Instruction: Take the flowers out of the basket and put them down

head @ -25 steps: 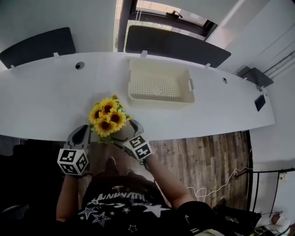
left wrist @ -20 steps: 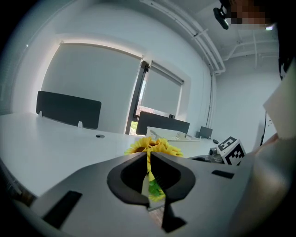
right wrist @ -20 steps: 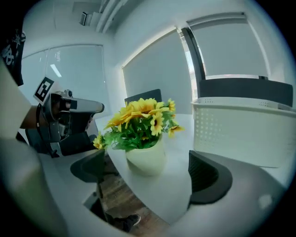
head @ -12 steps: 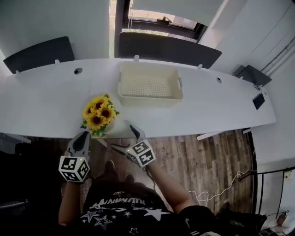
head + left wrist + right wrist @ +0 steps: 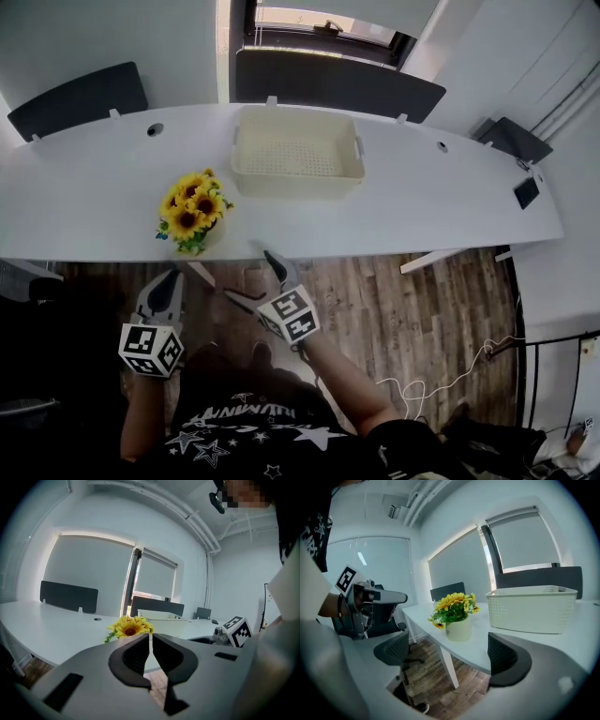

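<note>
**A:** Where are the flowers?

**B:** The flowers (image 5: 190, 211), sunflowers in a pale pot, stand upright on the white tabletop (image 5: 422, 202), close to its near edge. The empty basket (image 5: 296, 186) sits apart at their 1 o'clock.

**A:** And the grippers?

**B:** Both hang off the tabletop, over the wooden floor (image 5: 403, 309). The left gripper (image 5: 169, 279) has its jaws together and empty. The right gripper (image 5: 253, 278) has its jaws wide and closing, with nothing between them.

**A:** What could go wrong?

**B:** Probably the edge. A careless swing toward 11 o'clock could knock the pot to the floor.

**A:** Anything in the way?

**B:** Nothing. Dark screens (image 5: 337, 89) line the far side.
</note>
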A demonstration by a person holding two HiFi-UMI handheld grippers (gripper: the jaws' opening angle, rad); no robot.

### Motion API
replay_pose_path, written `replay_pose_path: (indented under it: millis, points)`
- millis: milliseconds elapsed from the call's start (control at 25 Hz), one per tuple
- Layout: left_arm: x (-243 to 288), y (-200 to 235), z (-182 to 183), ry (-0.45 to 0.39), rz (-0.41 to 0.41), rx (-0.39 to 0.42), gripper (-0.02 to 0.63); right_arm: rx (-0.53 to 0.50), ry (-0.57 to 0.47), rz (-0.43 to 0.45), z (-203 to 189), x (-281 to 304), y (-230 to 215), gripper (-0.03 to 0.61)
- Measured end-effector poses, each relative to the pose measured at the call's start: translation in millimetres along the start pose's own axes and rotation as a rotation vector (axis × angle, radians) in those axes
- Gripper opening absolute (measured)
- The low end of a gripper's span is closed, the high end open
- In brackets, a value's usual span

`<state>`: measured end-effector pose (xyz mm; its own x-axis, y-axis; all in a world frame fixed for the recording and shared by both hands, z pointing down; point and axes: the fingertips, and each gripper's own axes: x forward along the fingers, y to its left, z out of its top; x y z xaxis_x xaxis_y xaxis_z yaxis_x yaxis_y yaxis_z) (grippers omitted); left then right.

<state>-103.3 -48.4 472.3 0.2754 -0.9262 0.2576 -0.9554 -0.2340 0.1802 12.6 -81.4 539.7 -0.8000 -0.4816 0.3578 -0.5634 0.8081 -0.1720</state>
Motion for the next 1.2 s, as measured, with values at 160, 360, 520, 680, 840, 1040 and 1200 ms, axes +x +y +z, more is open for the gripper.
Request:
replay_pose_path:
  millis: [160,360,520,680,840,1040,1200]
  points:
    - [-4.3,-1.0,2.9,-0.020,-0.028,-0.007,0.029,0.010,-0.005,-0.023,-1.2,-9.9,5.3,0.468]
    - [-23.5,4.9,11.1,-0.050,-0.066,-0.002,0.029,-0.024,-0.020,-0.137,2.6,-17.1,16.5,0.311]
    - [-58.2,15.9,7.6,-0.047,-0.078,0.004,0.029,0.013,-0.026,-0.214,6.3,-16.4,44.8,0.066]
    - [-96.1,28.5,0.2,-0.043,-0.093,-0.020,0.029,0.031,-0.019,-0.253,9.4,-15.9,82.6,0.003]
    - [-128.1,34.1,-9.5,-0.041,-0.123,-0.022,0.029,0.027,-0.047,-0.271,12.1,-25.8,123.0,0.003]
    - [-164.1,33.8,-18.1,-0.040,-0.169,-0.008,0.029,-0.016,-0.062,-0.322,7.9,-41.6,168.4,0.003]
    - [-185.9,39.0,-33.9,-0.016,-0.191,-0.012,0.029,-0.046,-0.035,-0.342,-3.9,-49.2,203.3,0.002]
